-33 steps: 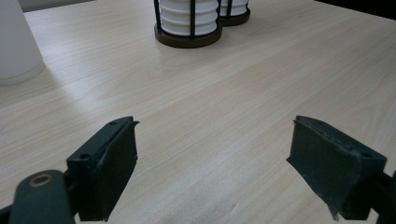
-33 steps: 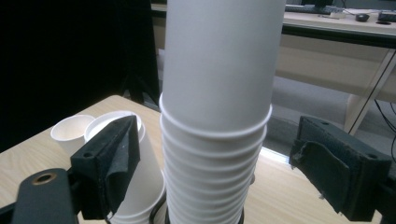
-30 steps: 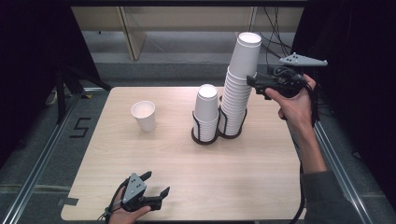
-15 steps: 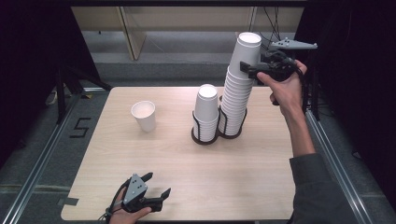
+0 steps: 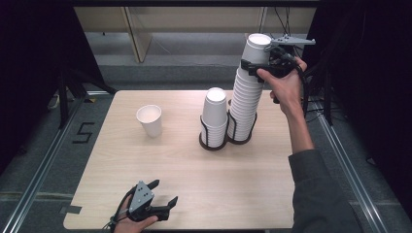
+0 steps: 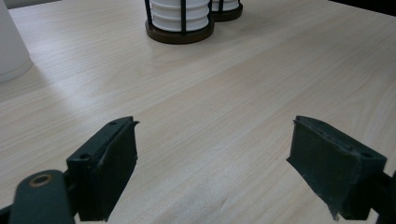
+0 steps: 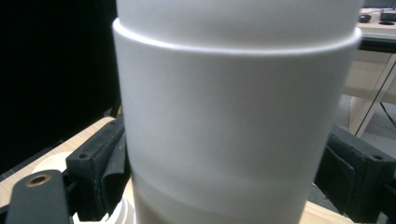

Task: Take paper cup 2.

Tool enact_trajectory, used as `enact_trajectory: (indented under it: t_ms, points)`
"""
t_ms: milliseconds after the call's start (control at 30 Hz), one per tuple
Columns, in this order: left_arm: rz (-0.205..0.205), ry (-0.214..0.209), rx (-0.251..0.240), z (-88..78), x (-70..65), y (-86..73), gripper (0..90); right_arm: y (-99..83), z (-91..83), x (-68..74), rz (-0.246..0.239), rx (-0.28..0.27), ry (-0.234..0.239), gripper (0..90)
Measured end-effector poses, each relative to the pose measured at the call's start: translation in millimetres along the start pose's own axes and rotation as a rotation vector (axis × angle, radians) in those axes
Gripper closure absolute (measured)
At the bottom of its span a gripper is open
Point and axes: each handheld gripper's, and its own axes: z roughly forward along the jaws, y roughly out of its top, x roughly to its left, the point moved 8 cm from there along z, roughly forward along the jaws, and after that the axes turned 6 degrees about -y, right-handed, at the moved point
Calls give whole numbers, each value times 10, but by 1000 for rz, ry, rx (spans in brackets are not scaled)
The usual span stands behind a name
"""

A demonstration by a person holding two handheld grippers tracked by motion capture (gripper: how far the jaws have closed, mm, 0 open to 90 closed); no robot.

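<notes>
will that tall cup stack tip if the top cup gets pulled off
Probably top-heavy: the tall stack rises far above its low wire holder, so a sideways pull may lean it. The top cup looks thin, likely denting under a hard squeeze. Nested cups may lift together.

Pale wood-grain table top (image 5: 194, 165), smooth with a soft sheen — light smears across it. The tall stack of cups (image 5: 245, 104) looks like matt white paper, faintly satin close up. Wire holder (image 5: 214, 138) is dark, thin metal on a brown base. Right gripper (image 5: 256, 64) jaws — dull black plastic, pads rough and rubbery, like the left gripper (image 5: 163, 196)
</notes>
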Motion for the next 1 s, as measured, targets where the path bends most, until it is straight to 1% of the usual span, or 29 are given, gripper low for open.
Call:
enact_trajectory:
  t_ms: [33,167,233,267,300,367,500,533,633,667,767,800,833,867,900,933,967,1000]
  points:
    - [-5,0,-6,1,-5,5,144,5,10,-3,-8,-2,-3,142]
    - [-4,0,-5,1,-5,5,144,15,1,4,-16,-2,-10,160]
    - [0,-3,-4,3,-5,6,144,37,-8,4,-24,-18,-8,166]
    - [-1,-1,-4,5,-6,7,144,55,-23,13,-10,-23,-10,170]
    - [-2,-8,-9,14,-11,7,144,72,-30,8,-18,-33,-11,171]
    - [1,-9,-5,13,-13,1,144,127,-54,7,-21,-56,-18,174]
    - [1,-10,-5,15,-12,3,144,224,-89,4,-10,-79,-35,178]
    - [4,-4,3,5,-12,-1,144,244,-101,6,-9,-80,-36,179]
    - [0,-9,-7,14,-10,5,144,327,-138,-2,-15,-107,-45,181]
    - [3,-11,-8,18,-8,4,144,351,-156,0,-8,-109,-50,182]
    - [2,-13,-4,20,-13,-2,144,431,-205,-5,-14,-130,-59,184]
    - [-5,-12,-6,24,-19,1,144,455,-223,-1,-7,-135,-62,185]
    - [5,-9,14,14,-13,-10,144,480,-237,-16,-15,-146,-79,186]
    - [1,-17,4,28,-24,-8,143,500,-254,-8,-13,-151,-79,187]
    - [4,-14,14,24,-30,-14,144,520,-268,-10,-21,-155,-82,187]
    - [3,-23,5,34,-36,-10,144,537,-282,-1,-12,-158,-83,187]
    - [5,-19,7,31,-35,-10,144,553,-295,-8,-17,-160,-86,187]
    - [5,-17,10,29,-32,-10,144,572,-311,-8,-10,-165,-86,187]
